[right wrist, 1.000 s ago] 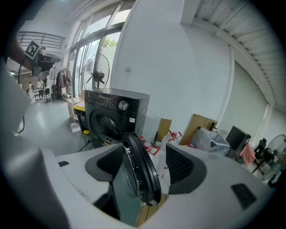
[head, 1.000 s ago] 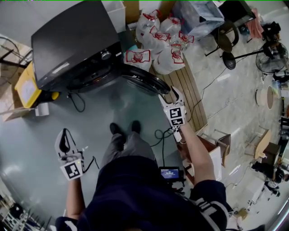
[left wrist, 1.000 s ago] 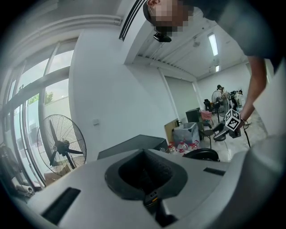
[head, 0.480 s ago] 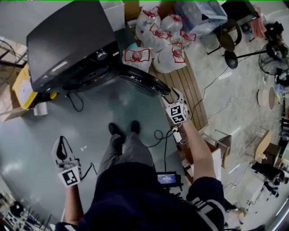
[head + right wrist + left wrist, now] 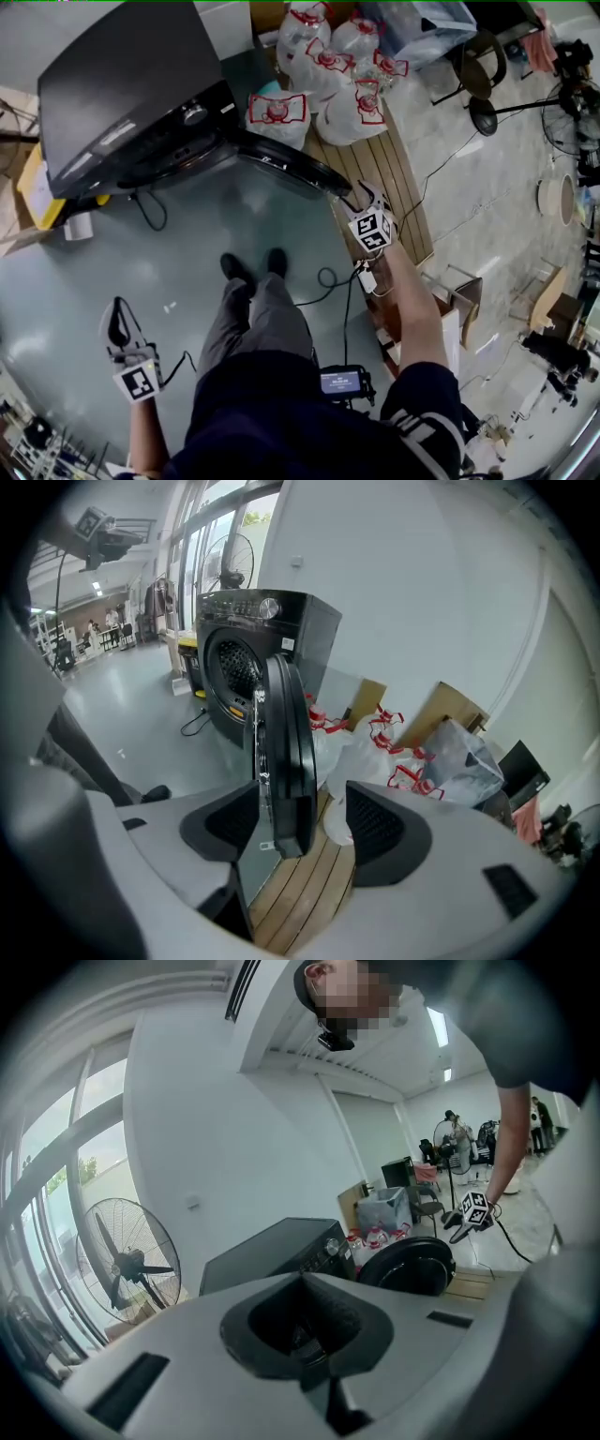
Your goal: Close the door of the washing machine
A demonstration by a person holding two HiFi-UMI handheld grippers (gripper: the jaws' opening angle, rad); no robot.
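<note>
The right hand-held gripper (image 5: 295, 819) is open, its two dark pads standing apart on either side of the free edge of the washing machine's door (image 5: 284, 747). The left pad sits just beside the door's inner face. The right pad is clear of the outer face, so the door is bracketed, not clamped. The door stands swung out from the front of the black washing machine (image 5: 251, 621), leaving the round drum opening (image 5: 232, 672) uncovered.

The left hand-held gripper (image 5: 311, 1363) has its jaws together with nothing between them. It hangs low at the person's left side, well apart from the machine and pointing towards it.

Behind the door, white bags with red ties (image 5: 398, 761) are heaped beside the machine. Wooden slats (image 5: 298, 888) lie under the right gripper. A black cable (image 5: 152, 212) trails on the grey floor (image 5: 84, 272) before the machine, and a standing fan (image 5: 131, 1262) shows in the left gripper view.
</note>
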